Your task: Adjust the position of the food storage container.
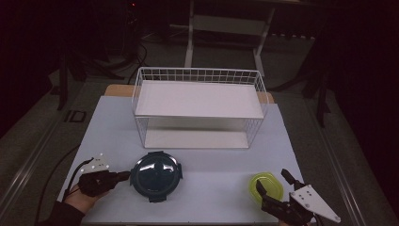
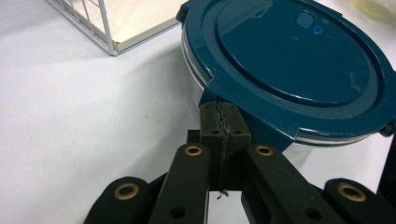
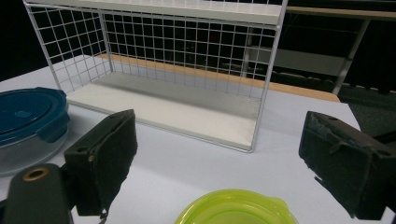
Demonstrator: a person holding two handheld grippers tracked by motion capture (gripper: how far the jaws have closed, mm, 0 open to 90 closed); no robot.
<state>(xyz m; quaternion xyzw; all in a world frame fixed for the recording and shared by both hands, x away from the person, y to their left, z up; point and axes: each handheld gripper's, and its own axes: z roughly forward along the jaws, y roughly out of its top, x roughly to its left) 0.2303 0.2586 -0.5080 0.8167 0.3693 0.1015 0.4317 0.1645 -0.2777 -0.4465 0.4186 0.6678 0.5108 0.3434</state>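
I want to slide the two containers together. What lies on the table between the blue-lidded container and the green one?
Nothing: in the high view, the stretch of table between the blue-lidded container and the green container is bare.

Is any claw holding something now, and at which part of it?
The left claw is shut with its tips against a latch tab of the blue container's lid; whether it pinches the tab cannot be told. The right claw is open, holding nothing.
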